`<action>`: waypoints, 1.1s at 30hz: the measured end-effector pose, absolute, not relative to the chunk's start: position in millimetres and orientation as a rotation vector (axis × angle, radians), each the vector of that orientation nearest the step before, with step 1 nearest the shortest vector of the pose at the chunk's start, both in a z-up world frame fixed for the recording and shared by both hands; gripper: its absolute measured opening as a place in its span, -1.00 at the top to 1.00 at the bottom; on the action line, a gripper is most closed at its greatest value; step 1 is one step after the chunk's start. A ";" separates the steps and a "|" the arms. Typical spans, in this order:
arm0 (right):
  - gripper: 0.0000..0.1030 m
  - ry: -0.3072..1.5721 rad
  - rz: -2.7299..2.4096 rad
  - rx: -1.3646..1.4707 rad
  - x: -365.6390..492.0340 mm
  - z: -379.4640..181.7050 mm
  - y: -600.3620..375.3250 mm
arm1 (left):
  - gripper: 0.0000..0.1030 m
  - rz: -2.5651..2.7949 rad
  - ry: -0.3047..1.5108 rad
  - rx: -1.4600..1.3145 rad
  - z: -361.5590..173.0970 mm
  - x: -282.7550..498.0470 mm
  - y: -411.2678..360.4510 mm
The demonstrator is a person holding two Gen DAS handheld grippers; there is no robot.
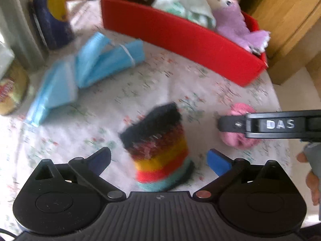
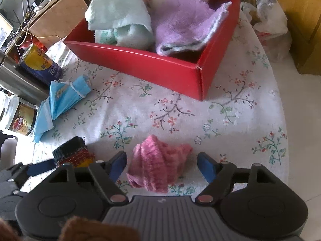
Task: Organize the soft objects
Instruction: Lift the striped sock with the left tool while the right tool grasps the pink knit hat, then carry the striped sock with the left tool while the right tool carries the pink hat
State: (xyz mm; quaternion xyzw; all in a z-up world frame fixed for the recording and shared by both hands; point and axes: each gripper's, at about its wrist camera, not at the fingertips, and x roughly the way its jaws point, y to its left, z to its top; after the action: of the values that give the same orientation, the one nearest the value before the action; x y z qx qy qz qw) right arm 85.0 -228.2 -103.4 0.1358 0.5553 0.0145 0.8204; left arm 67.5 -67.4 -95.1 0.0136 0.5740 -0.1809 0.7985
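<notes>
Left wrist view: left tongs [image 1: 158, 161] are hanging wide around the rainbow-striped knitted sock [image 1: 156, 148] on the floral-clothed surface [image 1: 100, 108]. Right tongs [image 2: 161, 163] are straddling the pink knitted sock [image 2: 156, 164], not pinching. Ideally, each is closing mid-bundle before lifting toward the red cardboard box [image 2: 152, 68].

The right tool [image 2: 161, 163] is hovering with its blue fingers [image 2: 206, 167] spread around the pink knit [image 2: 156, 166], which is lying on the table [image 2: 230, 108].
</notes>
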 end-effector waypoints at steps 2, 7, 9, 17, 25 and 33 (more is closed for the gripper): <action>0.33 1.175 0.053 0.253 84.4 -103.1 -222.7 | -0.62 -0.437 1.240 0.021 -97.8 63.0 -70.3; 0.75 1.180 0.078 0.240 80.5 -103.9 -221.5 | 0.31 -0.450 1.214 0.066 -93.7 57.9 -74.8; 0.79 1.162 0.088 0.255 77.5 -99.2 -224.3 | 0.49 -0.460 1.222 0.011 -90.7 60.9 -67.4; 0.80 1.067 0.115 0.320 72.7 -67.4 -235.5 | 0.54 -0.480 1.167 -0.055 -70.6 62.4 -60.5; 0.80 0.950 0.119 0.398 74.0 -28.9 -254.2 | 0.54 -0.502 1.069 -0.094 -34.1 71.8 -62.6; 0.80 0.835 0.127 0.415 73.1 9.7 -259.8 | 0.53 -0.514 0.950 -0.154 7.7 81.9 -63.3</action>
State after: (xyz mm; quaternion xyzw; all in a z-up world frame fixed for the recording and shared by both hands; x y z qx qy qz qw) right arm 73.1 -259.8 9.7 0.2001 0.4025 0.0610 0.8912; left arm 81.9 -63.3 7.7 -0.0732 0.4517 -0.2445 0.8549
